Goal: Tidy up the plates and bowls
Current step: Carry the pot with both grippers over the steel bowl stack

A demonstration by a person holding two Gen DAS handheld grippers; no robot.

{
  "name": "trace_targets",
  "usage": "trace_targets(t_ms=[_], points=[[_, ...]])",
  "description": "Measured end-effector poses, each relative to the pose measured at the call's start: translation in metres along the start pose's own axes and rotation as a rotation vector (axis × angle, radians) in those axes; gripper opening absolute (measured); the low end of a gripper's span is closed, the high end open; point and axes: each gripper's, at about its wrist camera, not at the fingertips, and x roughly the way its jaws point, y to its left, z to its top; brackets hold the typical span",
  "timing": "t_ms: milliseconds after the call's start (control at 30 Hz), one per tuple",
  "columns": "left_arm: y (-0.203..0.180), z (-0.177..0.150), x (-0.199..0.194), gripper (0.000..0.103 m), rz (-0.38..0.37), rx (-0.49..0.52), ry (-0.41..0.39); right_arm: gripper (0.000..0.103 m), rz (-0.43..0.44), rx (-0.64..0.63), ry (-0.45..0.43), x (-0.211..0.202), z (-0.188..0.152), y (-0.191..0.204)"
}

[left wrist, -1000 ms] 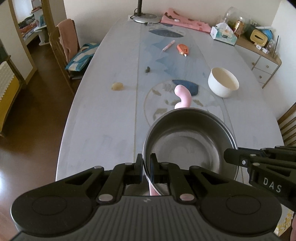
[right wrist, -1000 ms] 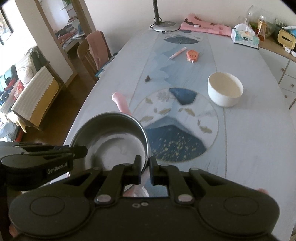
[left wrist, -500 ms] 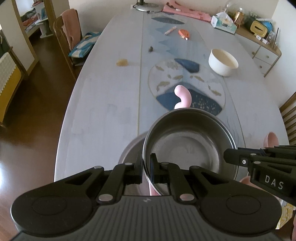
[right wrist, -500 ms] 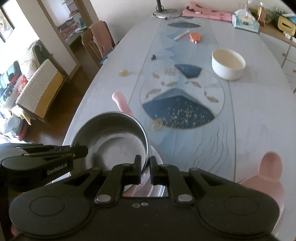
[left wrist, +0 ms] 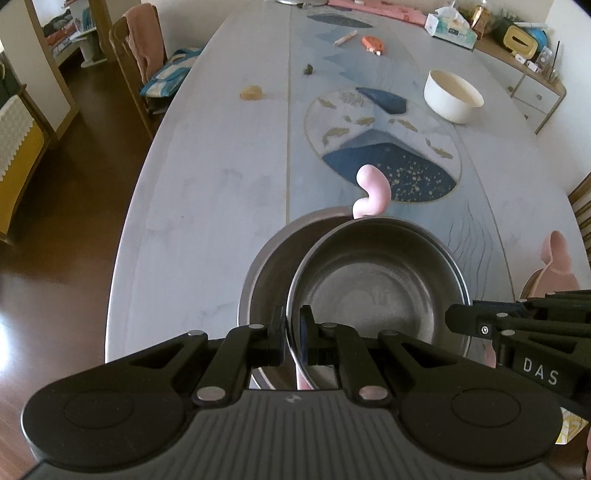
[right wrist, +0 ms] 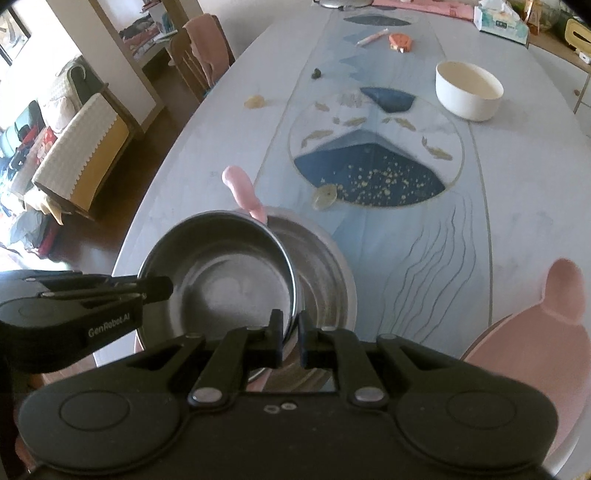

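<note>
Both grippers carry one steel bowl (left wrist: 376, 284) with a pink handle (left wrist: 373, 192) at its far side. My left gripper (left wrist: 293, 322) is shut on its left rim. On the opposite rim my right gripper (right wrist: 290, 324) is shut too. The carried bowl (right wrist: 221, 266) hangs tilted just over a second, wider steel bowl (left wrist: 264, 266) (right wrist: 327, 273) that rests on the table near its front end. A white bowl (left wrist: 452, 96) (right wrist: 469, 90) stands far right. A pink plate (right wrist: 535, 332) (left wrist: 554, 266) with an ear-shaped tab lies at the near right.
The long grey table (left wrist: 221, 155) has a blue runner down its middle. Far away lie an orange item (left wrist: 373, 42), a pink pen (left wrist: 345, 37), a tissue box (left wrist: 448, 29) and small scraps (left wrist: 251, 92). A chair (left wrist: 144, 48) stands left of the table.
Both grippers have drawn the steel bowl back toward the table's near end and lower. The second steel bowl and the pink plate have come into view beneath and beside it.
</note>
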Motion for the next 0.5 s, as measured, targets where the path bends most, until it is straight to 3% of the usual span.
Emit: trace_targets(t_ms=[500], points=[[-0.002,-0.005,0.018,0.006,-0.007,0.010,0.030,0.009,-0.008,0.016,0.040,0.013,-0.004,-0.005]])
